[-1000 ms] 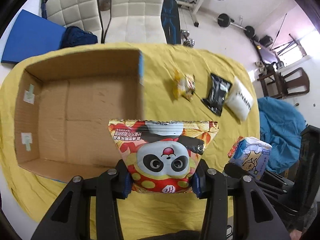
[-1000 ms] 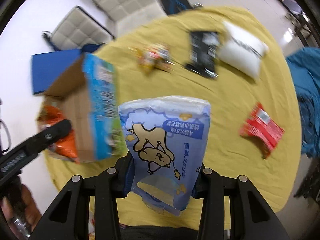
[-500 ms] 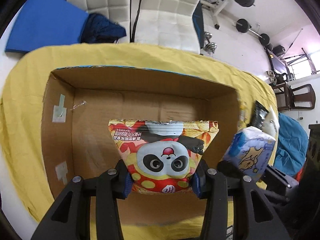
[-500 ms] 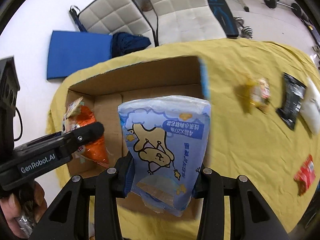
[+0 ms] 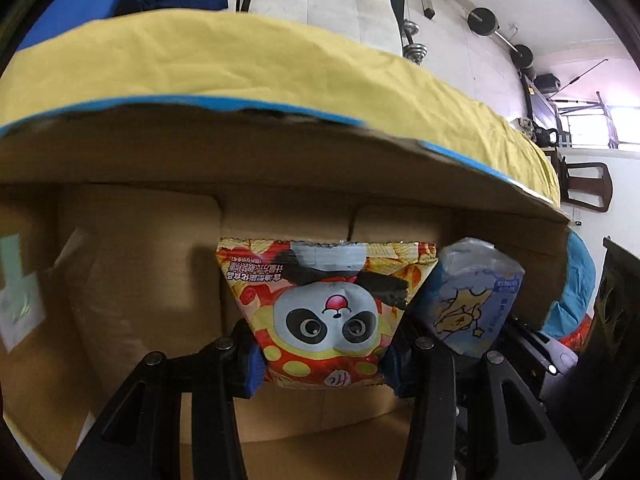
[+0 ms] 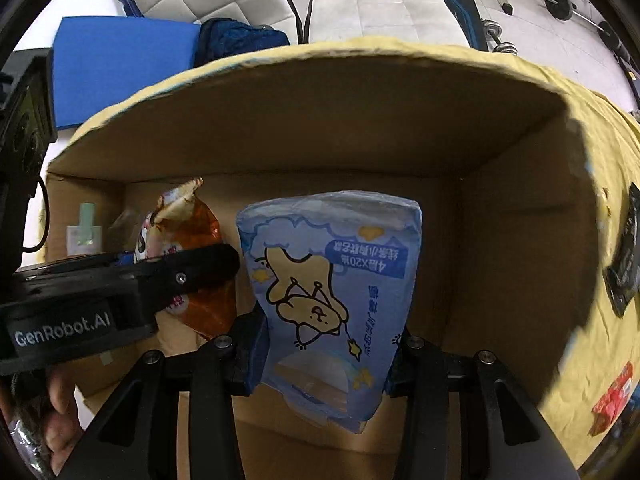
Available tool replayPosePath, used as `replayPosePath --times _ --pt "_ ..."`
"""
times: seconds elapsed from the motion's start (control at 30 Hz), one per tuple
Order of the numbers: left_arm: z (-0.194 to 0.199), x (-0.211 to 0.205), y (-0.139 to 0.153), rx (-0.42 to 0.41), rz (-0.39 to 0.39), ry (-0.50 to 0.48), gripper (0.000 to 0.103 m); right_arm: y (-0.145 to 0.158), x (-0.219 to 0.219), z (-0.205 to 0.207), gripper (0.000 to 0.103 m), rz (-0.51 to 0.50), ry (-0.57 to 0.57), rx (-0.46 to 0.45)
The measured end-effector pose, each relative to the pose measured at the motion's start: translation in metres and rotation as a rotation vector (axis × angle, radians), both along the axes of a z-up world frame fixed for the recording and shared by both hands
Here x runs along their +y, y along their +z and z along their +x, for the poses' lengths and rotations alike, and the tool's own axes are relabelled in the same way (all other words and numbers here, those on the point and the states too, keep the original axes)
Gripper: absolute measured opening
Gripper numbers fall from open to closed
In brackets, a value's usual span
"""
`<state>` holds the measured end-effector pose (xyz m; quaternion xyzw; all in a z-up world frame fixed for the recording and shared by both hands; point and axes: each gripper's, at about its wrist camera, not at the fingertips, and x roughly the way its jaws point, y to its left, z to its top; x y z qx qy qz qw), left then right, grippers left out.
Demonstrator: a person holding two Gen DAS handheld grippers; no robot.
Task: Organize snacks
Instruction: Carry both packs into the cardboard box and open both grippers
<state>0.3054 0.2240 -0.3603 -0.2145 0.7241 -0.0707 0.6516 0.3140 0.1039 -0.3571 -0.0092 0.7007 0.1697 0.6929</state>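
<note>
My left gripper (image 5: pixel 322 364) is shut on a red and yellow panda snack bag (image 5: pixel 326 312), held inside the open cardboard box (image 5: pixel 120 240). To its right in that view hangs the light blue bear-print pack (image 5: pixel 472 304). My right gripper (image 6: pixel 324 360) is shut on that blue pack (image 6: pixel 332 292), also down inside the box (image 6: pixel 500 240). In the right wrist view the left gripper's black body (image 6: pixel 120 292) reaches in from the left with the panda bag (image 6: pixel 188 248) seen edge-on.
The box stands on a yellow tablecloth (image 5: pixel 280 60). A black packet (image 6: pixel 626 252) and a red packet (image 6: pixel 612 404) lie on the cloth to the right of the box. White chairs (image 6: pixel 360 4) and a blue mat (image 6: pixel 116 64) are beyond the table.
Both grippers have moved left and down from above the table into the box, each carrying its pack. The box walls now fill both views.
</note>
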Motion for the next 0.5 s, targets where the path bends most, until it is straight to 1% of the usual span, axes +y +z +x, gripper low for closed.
replayPosePath --times 0.13,0.2,0.3,0.37,0.4,0.5 --pt "0.002 0.001 -0.011 0.012 -0.006 -0.006 0.043 -0.01 0.004 0.004 0.049 -0.018 0.012 0.001" --pt "0.003 0.001 -0.01 0.004 0.017 -0.005 0.044 -0.012 0.004 0.005 0.051 -0.012 0.013 0.008" --pt "0.003 0.0 -0.008 0.001 0.028 -0.001 0.045 -0.014 0.004 0.005 0.054 -0.01 0.015 0.016" --pt "0.002 -0.003 -0.004 0.006 0.046 -0.011 0.048 -0.016 0.002 0.008 0.056 -0.007 0.01 0.021" --pt "0.002 -0.005 -0.005 0.007 0.055 -0.015 0.049 -0.015 0.001 0.007 0.059 -0.009 0.008 0.019" --pt "0.0 -0.007 0.002 -0.009 0.075 -0.037 0.057 -0.01 -0.001 0.005 0.064 -0.007 -0.001 0.009"
